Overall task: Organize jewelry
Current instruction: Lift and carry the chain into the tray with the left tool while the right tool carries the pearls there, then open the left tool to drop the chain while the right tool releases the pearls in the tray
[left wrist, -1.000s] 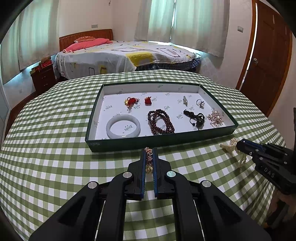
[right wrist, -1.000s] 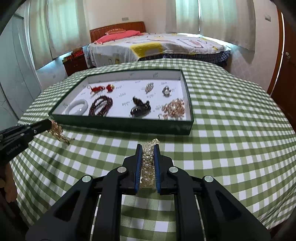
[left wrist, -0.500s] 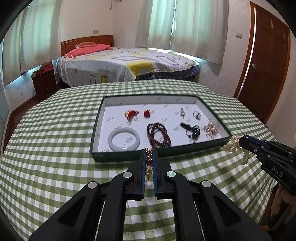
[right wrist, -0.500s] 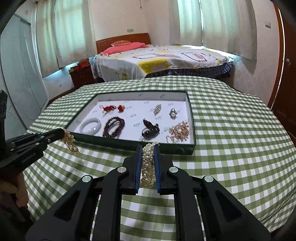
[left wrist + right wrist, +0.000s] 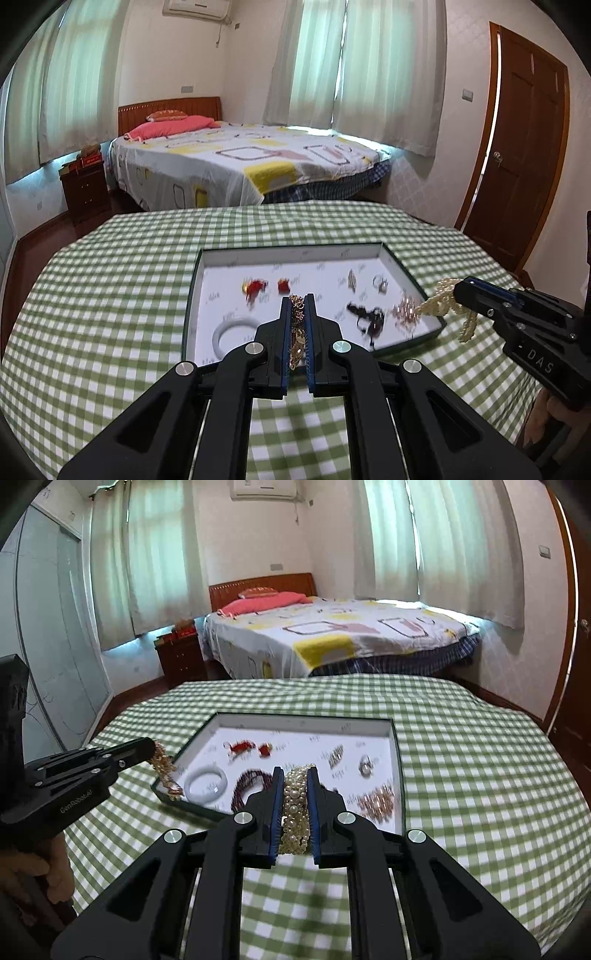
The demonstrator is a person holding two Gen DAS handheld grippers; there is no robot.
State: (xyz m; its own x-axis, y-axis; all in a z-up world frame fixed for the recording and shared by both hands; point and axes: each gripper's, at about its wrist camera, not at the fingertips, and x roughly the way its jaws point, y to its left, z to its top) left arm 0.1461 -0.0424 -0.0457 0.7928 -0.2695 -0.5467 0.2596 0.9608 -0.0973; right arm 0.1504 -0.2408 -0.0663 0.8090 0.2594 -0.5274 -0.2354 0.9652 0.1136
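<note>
**Two pieces held clear of the tray**

The bench (image 5: 110, 295) is covered in green check cloth, and its near edge is hidden behind the gripper bodies. The tray (image 5: 400, 775) is seen at its middle; its contents are smeared by blur, so only a white bangle (image 5: 205, 782) and dark beads (image 5: 251, 782) are made out with confidence. The left hand-held gripper (image 5: 297, 306) is clenched on a gold chain (image 5: 295, 332), held above the tray's near part. The right hand-held gripper (image 5: 295, 779) is clamped on a pearl strand (image 5: 295, 812), its lower end cut off by the fingers.
</note>
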